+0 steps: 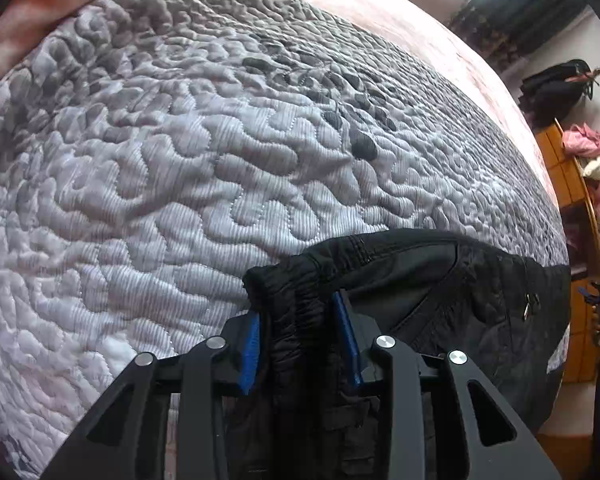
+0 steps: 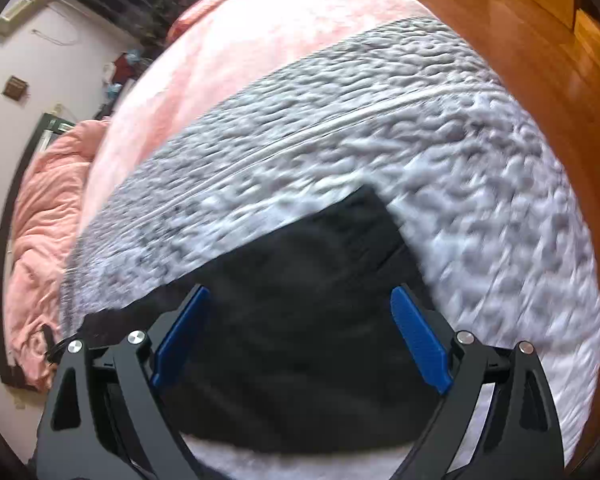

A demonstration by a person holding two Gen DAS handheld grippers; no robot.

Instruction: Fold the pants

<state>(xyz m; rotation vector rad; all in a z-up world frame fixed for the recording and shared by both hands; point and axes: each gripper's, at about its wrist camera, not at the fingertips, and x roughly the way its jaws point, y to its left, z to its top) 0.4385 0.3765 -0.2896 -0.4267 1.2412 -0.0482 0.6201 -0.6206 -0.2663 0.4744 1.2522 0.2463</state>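
The black pants (image 1: 440, 292) lie on a grey quilted bedspread (image 1: 180, 160). My left gripper (image 1: 298, 312) is shut on the bunched elastic waistband of the pants, which fills the gap between its blue pads (image 1: 252, 344). The pants spread to the right with a zipped pocket showing. In the right wrist view the pants (image 2: 300, 320) lie flat, with one corner pointing away. My right gripper (image 2: 300, 312) is open just above the black fabric, its blue pads (image 2: 418, 340) wide apart and holding nothing. This view is blurred.
A pink blanket (image 2: 228, 52) covers the far part of the bed, and more pink bedding (image 2: 44, 220) is heaped at the left. The bedspread (image 2: 460, 160) ends at a wooden floor (image 2: 540, 60). Orange wooden furniture with clothes (image 1: 580, 160) stands beside the bed.
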